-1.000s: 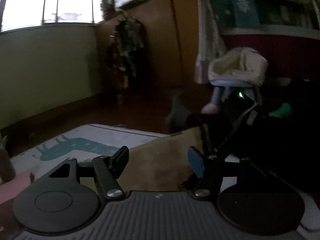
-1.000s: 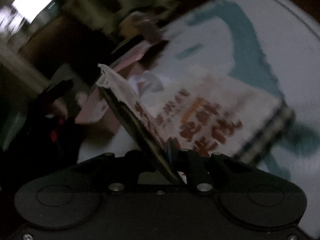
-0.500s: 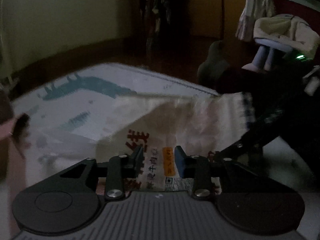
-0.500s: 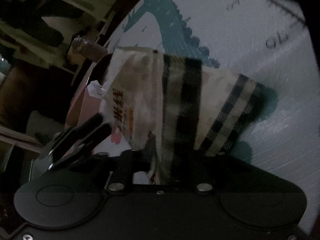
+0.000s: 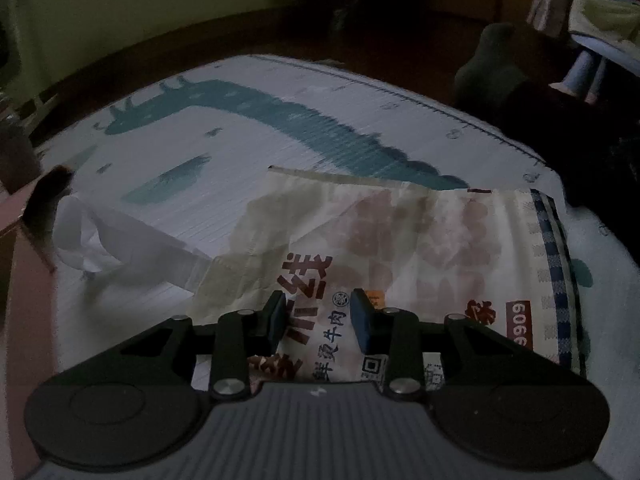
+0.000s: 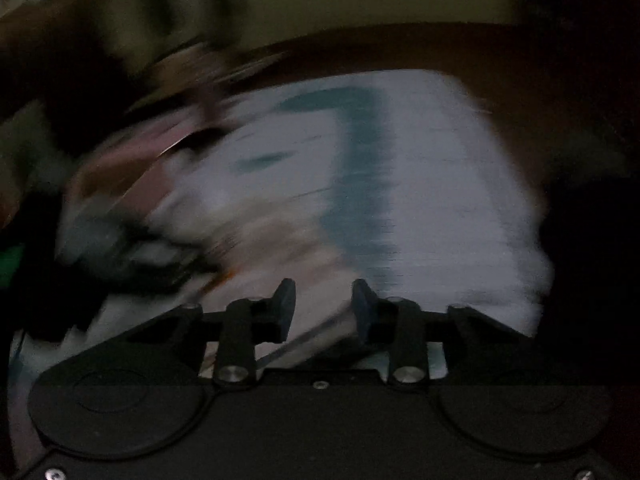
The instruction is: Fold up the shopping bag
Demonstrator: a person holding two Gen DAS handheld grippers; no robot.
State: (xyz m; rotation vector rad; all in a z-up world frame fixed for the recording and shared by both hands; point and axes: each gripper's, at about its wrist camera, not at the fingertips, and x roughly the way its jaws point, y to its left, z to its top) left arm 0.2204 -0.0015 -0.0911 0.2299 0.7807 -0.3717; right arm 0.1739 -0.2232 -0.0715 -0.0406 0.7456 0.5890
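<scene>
- Crumpled white paper point(image 5: 86, 240) lies at the play mat's point(image 5: 200, 200) left edge.
- The shopping bag point(image 5: 400, 248) lies flat near the mat's near edge, one flap turned over (further folds seem left).
- The left gripper point(image 5: 319, 316) hovers over it, fingers apart, gripping nothing.
- The right gripper point(image 6: 323, 304), blurred, has just been closing; its fingers are apart with nothing pinched.

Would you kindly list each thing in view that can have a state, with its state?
shopping bag: lying flat on the play mat, partly folded, printed side up
bag handle: stretched out to the left, crumpled at its end
left gripper: jaws apart above the bag, nothing clamped
right gripper: jaws apart, just been closing, view blurred, nothing clearly clamped
play mat: spread flat
</scene>
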